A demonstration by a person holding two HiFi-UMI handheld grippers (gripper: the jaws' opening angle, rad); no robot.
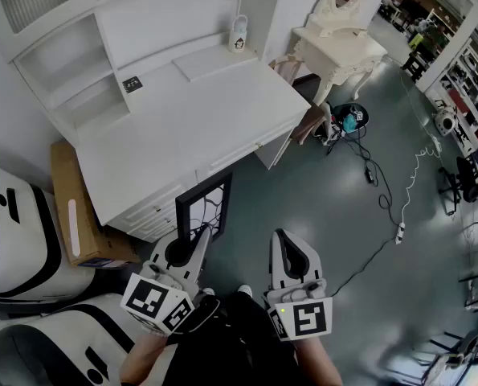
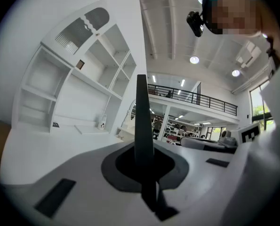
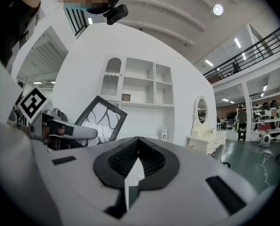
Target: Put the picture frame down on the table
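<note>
Furniture showroom; white desk (image 1: 182, 127), vanity (image 1: 339, 51).

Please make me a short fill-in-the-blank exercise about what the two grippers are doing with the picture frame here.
The left gripper is shut on the picture frame, which is ___ in colour.
The right gripper is shut and holds ___.
The table in front is ___ in colour.
Missing words: black; nothing; white.

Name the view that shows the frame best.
Right gripper view: the frame faces it, black border and curvy pattern visible. Head view shows it steeply from above, in the left gripper. Left gripper view shows only its edge between the jaws.
</note>
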